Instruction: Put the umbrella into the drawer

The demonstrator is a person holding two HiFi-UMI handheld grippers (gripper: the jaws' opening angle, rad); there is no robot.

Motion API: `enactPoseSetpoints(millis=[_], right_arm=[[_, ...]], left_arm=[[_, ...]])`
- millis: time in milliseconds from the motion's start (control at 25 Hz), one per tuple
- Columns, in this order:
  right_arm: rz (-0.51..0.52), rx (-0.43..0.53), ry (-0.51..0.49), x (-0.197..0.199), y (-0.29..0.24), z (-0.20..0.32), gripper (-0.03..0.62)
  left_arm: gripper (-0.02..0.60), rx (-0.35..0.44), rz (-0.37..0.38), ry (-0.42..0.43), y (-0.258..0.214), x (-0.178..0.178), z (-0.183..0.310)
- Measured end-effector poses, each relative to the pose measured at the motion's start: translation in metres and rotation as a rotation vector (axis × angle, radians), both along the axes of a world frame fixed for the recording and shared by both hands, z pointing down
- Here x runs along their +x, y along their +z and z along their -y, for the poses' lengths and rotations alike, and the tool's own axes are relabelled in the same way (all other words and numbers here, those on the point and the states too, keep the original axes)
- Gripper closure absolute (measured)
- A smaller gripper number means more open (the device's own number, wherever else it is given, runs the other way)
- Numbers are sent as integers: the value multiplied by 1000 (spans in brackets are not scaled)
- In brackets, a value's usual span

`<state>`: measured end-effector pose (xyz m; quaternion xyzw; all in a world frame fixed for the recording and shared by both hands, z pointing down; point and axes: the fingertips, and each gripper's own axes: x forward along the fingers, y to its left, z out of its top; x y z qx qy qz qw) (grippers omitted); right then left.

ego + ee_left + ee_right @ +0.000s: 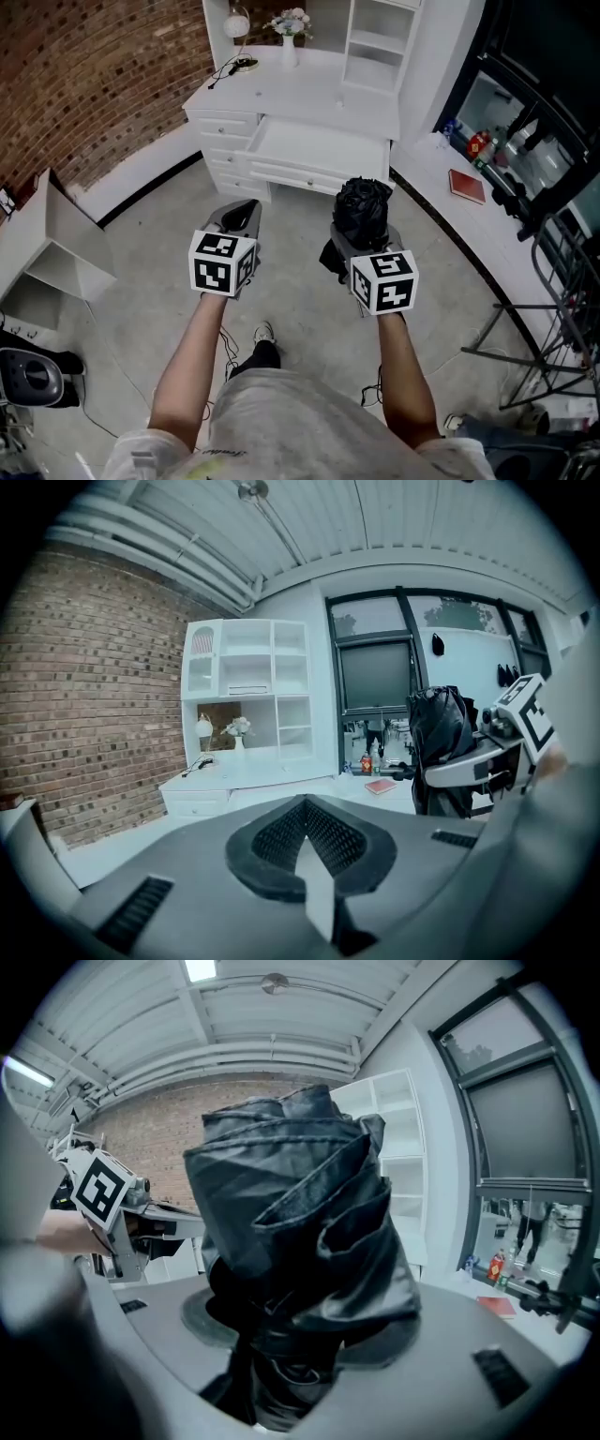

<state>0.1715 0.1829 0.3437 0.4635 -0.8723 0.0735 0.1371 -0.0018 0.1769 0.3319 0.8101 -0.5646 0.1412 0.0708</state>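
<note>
A folded black umbrella (363, 210) stands upright in my right gripper (362, 240), which is shut on its lower part. In the right gripper view the umbrella (298, 1232) fills the middle and hides the jaws of that gripper (281, 1377). My left gripper (244, 216) hovers level with it to the left, shut with nothing between its pads (281, 832); from there the umbrella (441, 747) shows at the right. Ahead of both grippers, the white desk (300, 80) has its wide middle drawer (314, 148) pulled open, and nothing shows inside.
A lamp (236, 24), a flower vase (289, 30) and a shelf unit (380, 39) stand on the desk. A red book (466, 185) lies on the white ledge at right, beside a metal rack (553, 319). A white cabinet (47, 248) stands at left by the brick wall.
</note>
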Motion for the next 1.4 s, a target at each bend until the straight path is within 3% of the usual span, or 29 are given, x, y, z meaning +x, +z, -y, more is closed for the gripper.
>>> enactPoseSetpoints(millis=[680, 1400], right_arm=[[-28, -64, 137, -52, 13, 119, 344], [-55, -79, 202, -75, 16, 156, 344]], left_arm=[[588, -77, -15, 141, 22, -43, 140], [588, -96, -40, 219, 32, -60, 189]])
